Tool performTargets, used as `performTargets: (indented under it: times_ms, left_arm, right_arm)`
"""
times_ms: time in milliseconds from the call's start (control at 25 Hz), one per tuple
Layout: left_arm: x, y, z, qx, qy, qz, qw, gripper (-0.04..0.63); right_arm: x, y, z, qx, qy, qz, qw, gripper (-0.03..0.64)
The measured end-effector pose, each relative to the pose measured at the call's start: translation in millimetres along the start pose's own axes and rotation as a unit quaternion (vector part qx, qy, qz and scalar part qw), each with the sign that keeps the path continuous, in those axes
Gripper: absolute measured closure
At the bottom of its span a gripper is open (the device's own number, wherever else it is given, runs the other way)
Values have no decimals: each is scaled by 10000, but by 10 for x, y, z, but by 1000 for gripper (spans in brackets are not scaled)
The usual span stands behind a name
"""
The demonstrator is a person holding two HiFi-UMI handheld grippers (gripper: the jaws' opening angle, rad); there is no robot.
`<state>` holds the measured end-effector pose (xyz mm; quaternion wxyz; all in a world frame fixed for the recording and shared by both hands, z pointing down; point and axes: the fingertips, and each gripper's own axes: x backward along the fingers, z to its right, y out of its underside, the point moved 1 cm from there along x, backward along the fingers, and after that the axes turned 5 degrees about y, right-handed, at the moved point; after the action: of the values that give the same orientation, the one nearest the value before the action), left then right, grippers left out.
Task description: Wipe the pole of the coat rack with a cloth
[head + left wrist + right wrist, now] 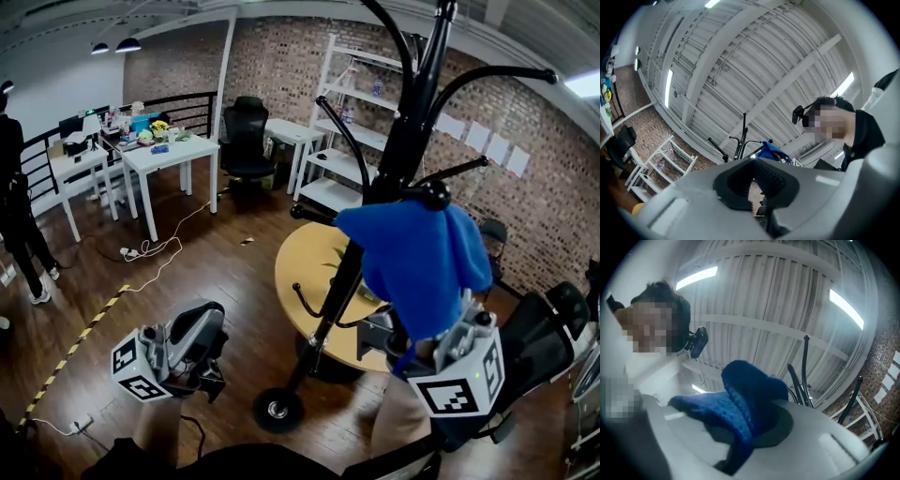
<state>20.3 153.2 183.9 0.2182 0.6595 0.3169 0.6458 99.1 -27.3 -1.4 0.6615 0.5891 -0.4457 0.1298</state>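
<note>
Cloth (417, 267), blue, hangs from my right gripper (424, 345) in front of the coat rack pole (405, 141); contact unclear. Left gripper (204, 364) sits low, well apart.
Left gripper view: jaws nearly together, empty.
Right gripper view: jaws clamped on cloth. I judge its loose folds could snag a hook (433, 195).

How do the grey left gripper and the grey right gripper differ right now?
The right gripper is shut on a blue knitted cloth; the left gripper is shut and empty. The left sits left of the black coat rack pole, the right on its other side. Both point upward.
</note>
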Motion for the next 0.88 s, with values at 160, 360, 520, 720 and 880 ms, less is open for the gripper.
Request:
performTargets:
  times_ms: [160, 360, 520, 720, 880]
  left_arm:
    - [-4, 30, 15, 19, -41, -22, 10000, 601]
    - [-28, 60, 26, 50, -40, -36, 10000, 601]
    - [-30, 87, 19, 62, -74, -50, 9999, 601]
    - [-18, 112, 10, 114, -116, -93, 9998, 601]
    - [-30, 187, 0, 213, -112, -147, 9996, 601]
  right_arm:
    - [-18, 101, 146, 114, 161, -118, 9997, 594]
    - [19, 562, 548, 44, 809, -707, 9942, 594]
    - [111, 1051, 833, 100, 1221, -1252, 9845, 594]
    - [371, 1426, 887, 132, 1373, -1733, 9752, 594]
    - [839, 1827, 891, -457, 1600, -2089, 9637, 594]
